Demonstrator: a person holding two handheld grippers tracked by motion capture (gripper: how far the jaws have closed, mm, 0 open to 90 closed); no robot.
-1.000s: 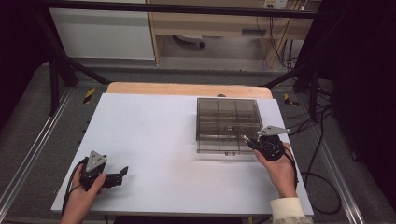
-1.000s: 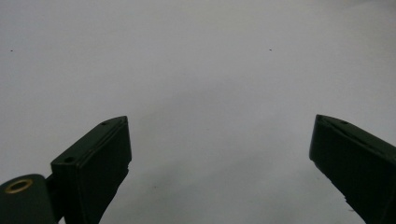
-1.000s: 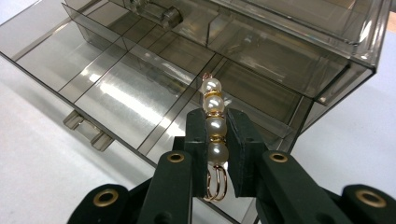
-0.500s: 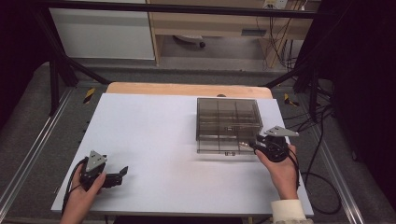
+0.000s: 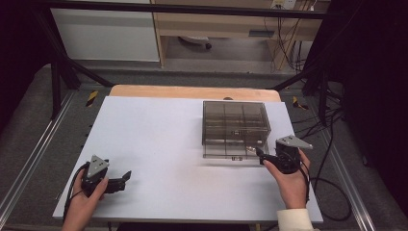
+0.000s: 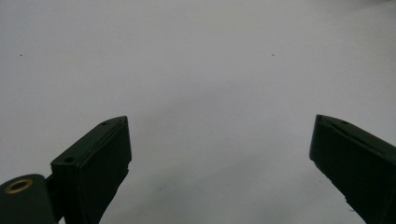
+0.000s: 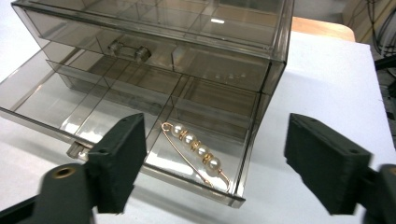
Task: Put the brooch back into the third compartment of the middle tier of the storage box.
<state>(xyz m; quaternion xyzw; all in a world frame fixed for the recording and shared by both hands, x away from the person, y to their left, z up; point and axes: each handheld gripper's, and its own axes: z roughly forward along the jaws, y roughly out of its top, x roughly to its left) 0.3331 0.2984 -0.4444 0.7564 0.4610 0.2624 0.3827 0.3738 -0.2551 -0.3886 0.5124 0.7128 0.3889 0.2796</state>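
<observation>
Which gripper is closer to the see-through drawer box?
The right gripper. It sits open just off the near right corner of the drawer box, facing its pulled-out bottom drawer. The left gripper rests far off, by the table's near left corner.

Overhead light is even on the white table (image 5: 159, 139); surroundings dark, high view soft and grainy. Small glare spot on the smoked drawer box (image 7: 187, 56) top, soft shadow under it. Both gripper views: near jaws blurred, especially right gripper (image 7: 215, 163); left gripper (image 6: 219, 154) view flat, low contrast.
</observation>
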